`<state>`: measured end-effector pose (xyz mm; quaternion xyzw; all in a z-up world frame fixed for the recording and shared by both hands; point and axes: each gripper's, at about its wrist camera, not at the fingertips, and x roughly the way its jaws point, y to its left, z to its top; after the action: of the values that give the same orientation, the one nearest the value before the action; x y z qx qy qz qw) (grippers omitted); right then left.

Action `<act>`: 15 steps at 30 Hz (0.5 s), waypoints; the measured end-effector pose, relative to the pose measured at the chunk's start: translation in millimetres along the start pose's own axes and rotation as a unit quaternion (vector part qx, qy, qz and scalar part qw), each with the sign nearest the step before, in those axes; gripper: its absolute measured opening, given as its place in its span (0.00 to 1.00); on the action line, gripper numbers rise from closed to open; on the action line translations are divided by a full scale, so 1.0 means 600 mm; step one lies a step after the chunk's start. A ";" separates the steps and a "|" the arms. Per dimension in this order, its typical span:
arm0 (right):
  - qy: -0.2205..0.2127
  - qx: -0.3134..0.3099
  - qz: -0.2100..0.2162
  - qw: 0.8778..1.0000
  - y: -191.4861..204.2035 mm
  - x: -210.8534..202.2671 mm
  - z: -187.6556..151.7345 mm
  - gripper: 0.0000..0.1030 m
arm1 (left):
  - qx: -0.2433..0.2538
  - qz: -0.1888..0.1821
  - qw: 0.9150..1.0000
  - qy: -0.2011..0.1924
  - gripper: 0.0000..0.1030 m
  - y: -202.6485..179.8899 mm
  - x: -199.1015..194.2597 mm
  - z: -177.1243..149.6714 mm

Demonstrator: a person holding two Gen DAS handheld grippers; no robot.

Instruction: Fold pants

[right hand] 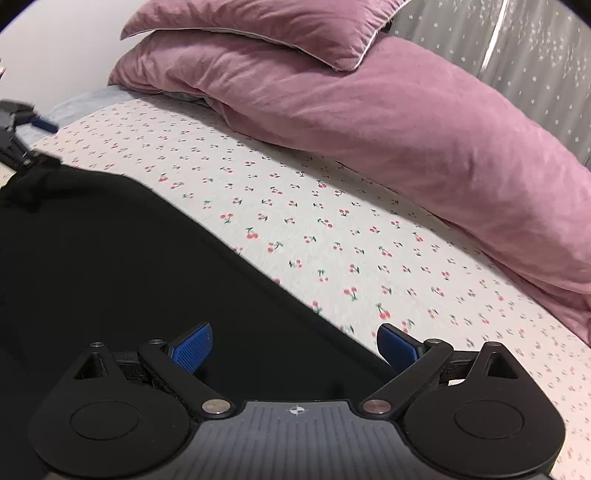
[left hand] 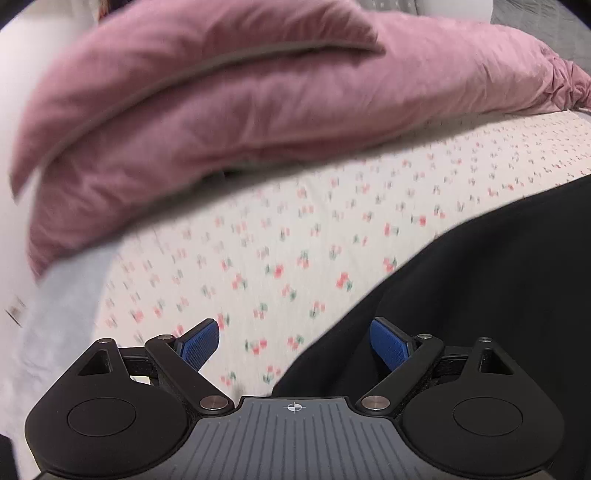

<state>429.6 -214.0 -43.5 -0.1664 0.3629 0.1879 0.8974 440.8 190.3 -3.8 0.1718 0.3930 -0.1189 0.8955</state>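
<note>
The bed sheet (right hand: pixel 332 229), pale cotton printed with small cherries, serves as the flat folding surface; a plump mauve duvet (right hand: pixel 424 122) and a matching pillow (right hand: pixel 258 26), both soft and velvety, are heaped at its far side, probably to leave room; the black pants (right hand: pixel 110 266), matte and smooth, lie spread on the sheet's near part, one straight edge running diagonally; the right gripper (right hand: pixel 293 345) hovers over that edge, jaws released and empty; the left gripper (left hand: pixel 293 341) likewise, spread wide beside the pants (left hand: pixel 480 280).
</note>
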 end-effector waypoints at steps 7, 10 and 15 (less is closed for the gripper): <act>0.027 0.005 -0.011 1.000 -0.003 0.070 -0.004 0.93 | 0.021 -0.053 0.998 0.035 0.88 -0.001 0.044 -0.037; 0.032 0.019 0.003 0.999 -0.013 0.093 -0.007 0.93 | -0.003 -0.070 0.997 0.038 0.81 0.011 0.051 -0.037; 0.035 0.067 0.045 0.996 -0.048 0.114 -0.007 0.97 | -0.007 -0.078 0.997 0.008 0.34 0.006 0.046 -0.043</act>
<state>485.8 -226.1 -90.8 -0.0962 0.4133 0.1974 0.8837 443.5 201.9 -39.8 0.1357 0.4127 -0.1842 0.8817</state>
